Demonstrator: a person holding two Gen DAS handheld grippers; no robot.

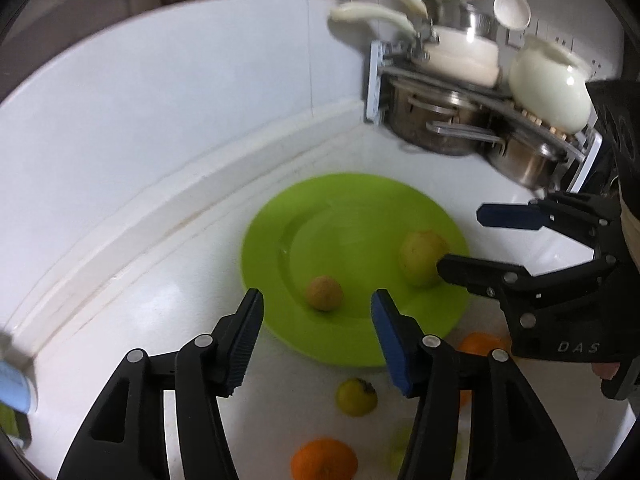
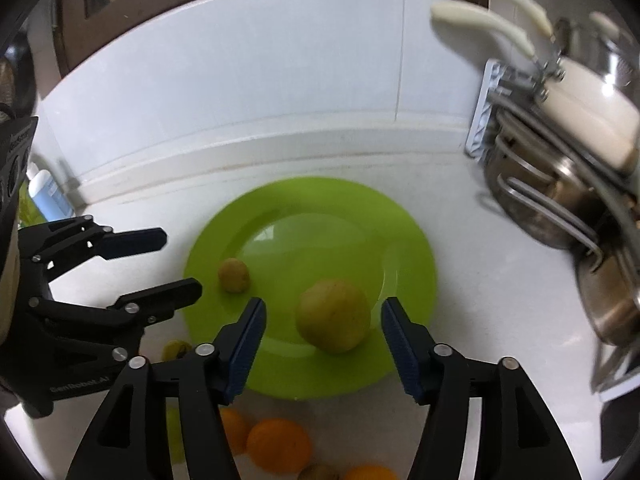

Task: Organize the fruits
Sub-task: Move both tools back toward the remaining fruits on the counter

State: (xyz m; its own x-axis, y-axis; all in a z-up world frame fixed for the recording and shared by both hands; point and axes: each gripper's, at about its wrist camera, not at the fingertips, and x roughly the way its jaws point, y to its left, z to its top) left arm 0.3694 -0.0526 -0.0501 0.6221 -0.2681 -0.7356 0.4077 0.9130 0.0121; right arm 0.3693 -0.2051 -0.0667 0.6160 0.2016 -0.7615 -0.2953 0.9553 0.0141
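Now we hold both tools over the round lime-green plastic plate (image 1: 352,208), each with its jaws apart and nothing between the pads. The left gripper (image 1: 318,336) frames the small round tan fruit (image 1: 325,293) at twelve o'clock just ahead of its tips; that fruit rests on the plate's inner slope, clear of both blue ribbed pads. The right gripper (image 2: 324,344) frames the larger dull yellow-green fruit (image 2: 333,315), which also sits on the plate, slightly toward one o'clock between the fingers and untouched.

We judge that the coming move turns on the loose fruit behind and below us. In the left wrist view a small yellow-green fruit with a dark calyx (image 1: 356,397) lies on the white counter (image 1: 132,304) at six o'clock from the left fingertips, off the plate's near rim, and a bright orange citrus fruit (image 1: 324,460) lies further along the same line. More orange fruit (image 2: 279,445) shows under the right tool, at about seven o'clock from its tips. Both hands are about equally near; the left seems nearer the calyx fruit.

None has a marked long axis, so any approach angle should serve. The skins look smooth to faintly pebbled, the plate glossy and slick, so a round fruit could roll.
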